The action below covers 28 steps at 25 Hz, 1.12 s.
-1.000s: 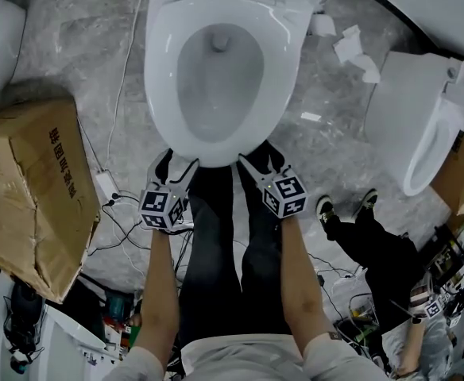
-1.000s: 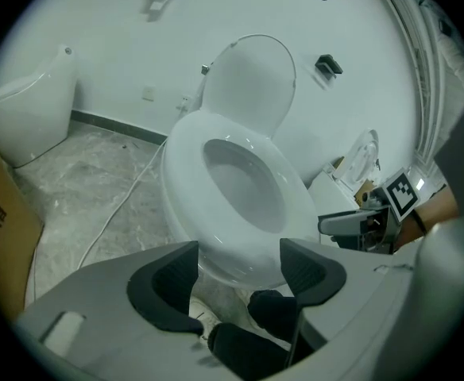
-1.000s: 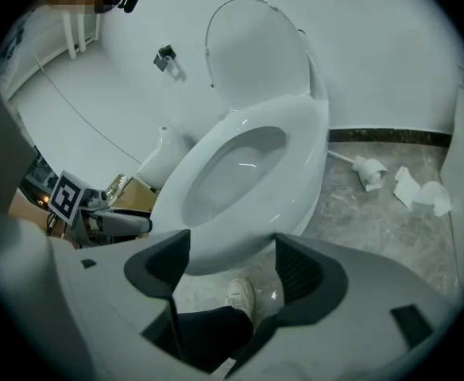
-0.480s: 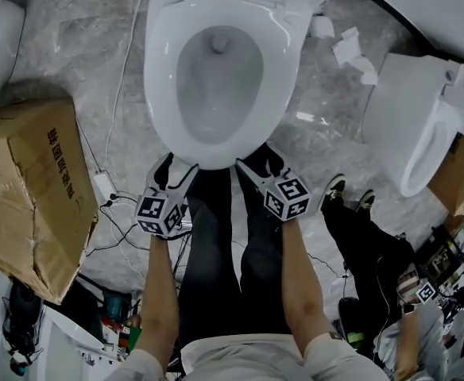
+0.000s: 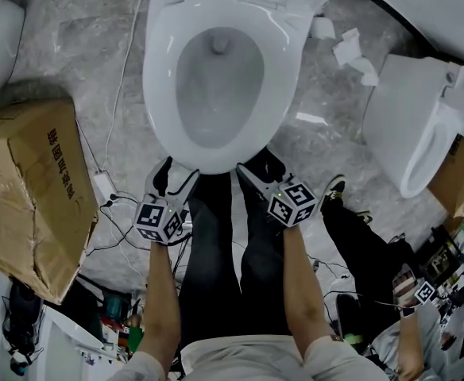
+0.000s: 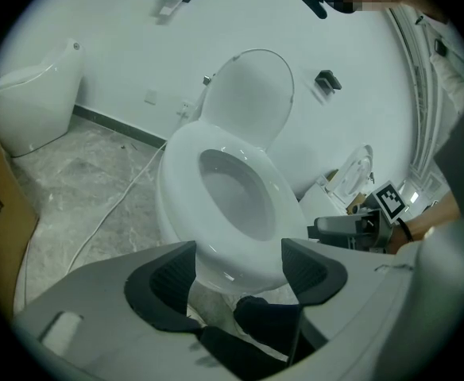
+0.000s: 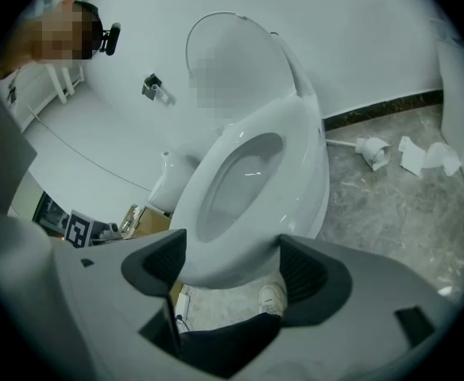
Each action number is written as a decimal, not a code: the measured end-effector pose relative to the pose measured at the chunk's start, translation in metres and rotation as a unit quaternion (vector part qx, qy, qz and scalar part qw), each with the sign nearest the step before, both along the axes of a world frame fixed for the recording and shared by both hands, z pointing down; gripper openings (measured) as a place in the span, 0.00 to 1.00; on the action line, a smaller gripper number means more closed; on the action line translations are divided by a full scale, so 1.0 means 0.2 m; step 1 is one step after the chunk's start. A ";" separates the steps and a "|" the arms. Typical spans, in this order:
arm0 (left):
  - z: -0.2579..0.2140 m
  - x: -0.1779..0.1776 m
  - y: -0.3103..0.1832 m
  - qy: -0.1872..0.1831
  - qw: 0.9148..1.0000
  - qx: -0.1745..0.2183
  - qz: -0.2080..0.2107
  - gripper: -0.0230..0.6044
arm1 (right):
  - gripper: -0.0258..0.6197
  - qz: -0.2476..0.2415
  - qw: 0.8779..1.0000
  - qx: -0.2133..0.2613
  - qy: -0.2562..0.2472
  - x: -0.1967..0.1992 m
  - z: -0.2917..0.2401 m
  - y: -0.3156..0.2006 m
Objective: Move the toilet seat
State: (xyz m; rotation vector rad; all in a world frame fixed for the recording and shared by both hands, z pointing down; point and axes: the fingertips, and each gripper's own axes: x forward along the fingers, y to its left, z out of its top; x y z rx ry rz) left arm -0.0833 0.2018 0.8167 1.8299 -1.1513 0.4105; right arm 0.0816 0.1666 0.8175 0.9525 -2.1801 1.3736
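The white toilet's seat (image 5: 162, 62) lies flat on the bowl, and the lid (image 6: 252, 94) stands upright against the wall behind it. My left gripper (image 5: 176, 171) hovers just short of the bowl's front rim, left of centre, open with nothing gripped. My right gripper (image 5: 257, 165) sits a little back from the front rim, right of centre, its jaws spread wide and empty. In the left gripper view the seat (image 6: 180, 161) shows beyond the left gripper (image 6: 236, 272). The right gripper view frames the seat's (image 7: 295, 149) front edge between the right gripper's (image 7: 228, 272) pads, untouched.
A cardboard box (image 5: 33, 189) sits on the floor at left, with cables (image 5: 109, 201) beside it. A second white toilet (image 5: 411, 125) stands at right, with crumpled paper (image 5: 355, 54) near it. Another person's legs (image 5: 367, 244) are at lower right. My own legs stand below the bowl.
Both grippers have drawn back slightly from the bowl's front rim, the right one shifting right and toward me. The person at lower right has moved.
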 end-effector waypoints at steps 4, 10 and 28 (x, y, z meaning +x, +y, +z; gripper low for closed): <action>-0.04 0.00 -0.01 0.001 1.000 0.008 0.004 0.57 | 0.61 0.004 1.000 0.000 -0.010 -0.01 -0.04 0.00; -0.16 0.01 -0.02 0.015 1.000 0.022 -0.012 0.59 | 0.61 0.018 1.000 0.006 -0.020 0.00 -0.13 -0.02; -0.58 0.01 -0.10 0.021 0.997 0.071 -0.014 0.59 | 0.61 0.029 0.998 0.041 -0.026 0.01 -0.48 -0.08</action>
